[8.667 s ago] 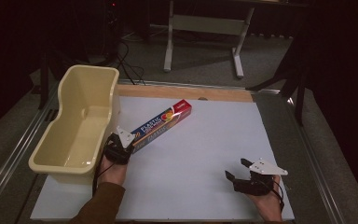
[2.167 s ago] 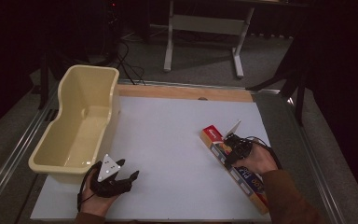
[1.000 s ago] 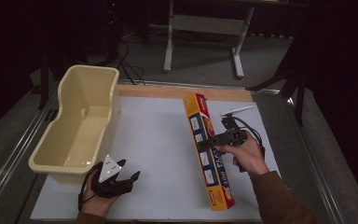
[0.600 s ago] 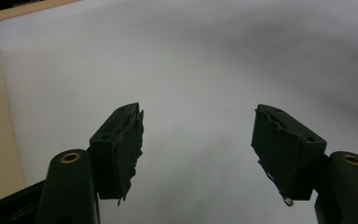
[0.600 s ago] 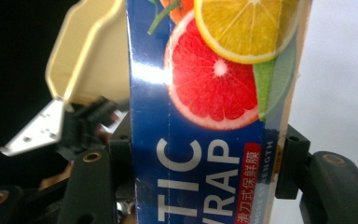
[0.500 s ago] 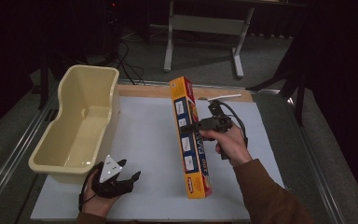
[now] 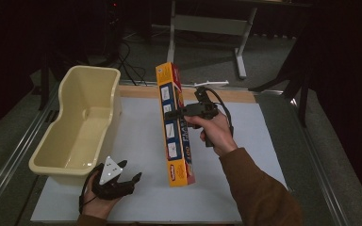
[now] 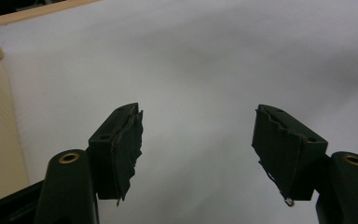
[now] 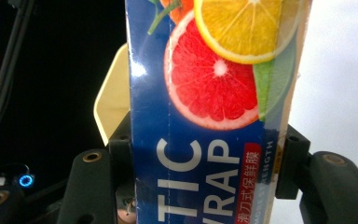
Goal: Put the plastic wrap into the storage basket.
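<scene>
A long plastic wrap box is held clear above the middle of the white-covered desk, tilted nearly upright with its orange end toward the far edge. It is clamped across its width by the right gripper, whose jaws are seen pressed against both sides of the box in the right gripper view. A cream plastic tub stands along the desk's left edge. Near the front-left corner, just beside the tub, the left gripper is rested on the desk with its jaws spread wide and nothing between them.
</scene>
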Available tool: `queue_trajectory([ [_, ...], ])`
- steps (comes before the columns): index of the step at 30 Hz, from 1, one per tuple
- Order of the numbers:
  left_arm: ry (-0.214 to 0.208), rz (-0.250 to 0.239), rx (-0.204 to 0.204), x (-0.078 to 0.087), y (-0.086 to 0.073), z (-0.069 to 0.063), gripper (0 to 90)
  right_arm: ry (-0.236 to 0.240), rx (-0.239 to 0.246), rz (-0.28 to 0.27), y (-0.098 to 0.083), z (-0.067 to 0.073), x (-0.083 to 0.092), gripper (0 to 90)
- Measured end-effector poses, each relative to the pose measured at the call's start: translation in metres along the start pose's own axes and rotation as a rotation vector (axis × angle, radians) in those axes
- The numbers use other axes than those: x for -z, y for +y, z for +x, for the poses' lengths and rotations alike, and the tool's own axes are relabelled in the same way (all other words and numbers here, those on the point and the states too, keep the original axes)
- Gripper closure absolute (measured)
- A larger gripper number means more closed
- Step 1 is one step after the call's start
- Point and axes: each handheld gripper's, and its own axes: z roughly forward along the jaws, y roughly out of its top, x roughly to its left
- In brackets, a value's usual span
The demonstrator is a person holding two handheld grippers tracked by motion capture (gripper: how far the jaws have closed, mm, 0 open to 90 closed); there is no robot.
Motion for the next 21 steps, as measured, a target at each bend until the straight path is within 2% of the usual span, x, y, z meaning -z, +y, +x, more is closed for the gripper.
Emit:
queue_trajectory([
  [2,0.0,-0.002,0.0,0.0,0.0,0.0,32.8,0.01,-0.006,-0.006,0.006,0.001,-0.003,41.4],
  [6,0.001,-0.003,0.003,0.0,0.0,0.0,32.7,-0.001,0.025,-0.018,0.017,0.005,-0.011,41.4],
  [11,0.002,-0.007,0.006,0.0,0.0,0.0,32.6,0.001,0.02,-0.016,0.026,0.009,-0.017,41.5],
  [15,0.0,-0.01,0.011,0.001,0.0,0.001,32.5,0.055,-0.013,-0.038,0.038,0.013,-0.022,41.5],
  [18,0.001,-0.014,0.015,0.002,0.0,0.001,32.5,0.054,-0.019,-0.039,0.043,0.015,-0.025,41.4],
  [21,-0.003,-0.015,0.018,0.001,0.0,0.001,32.2,0.066,-0.046,-0.045,0.051,0.017,-0.034,41.4],
])
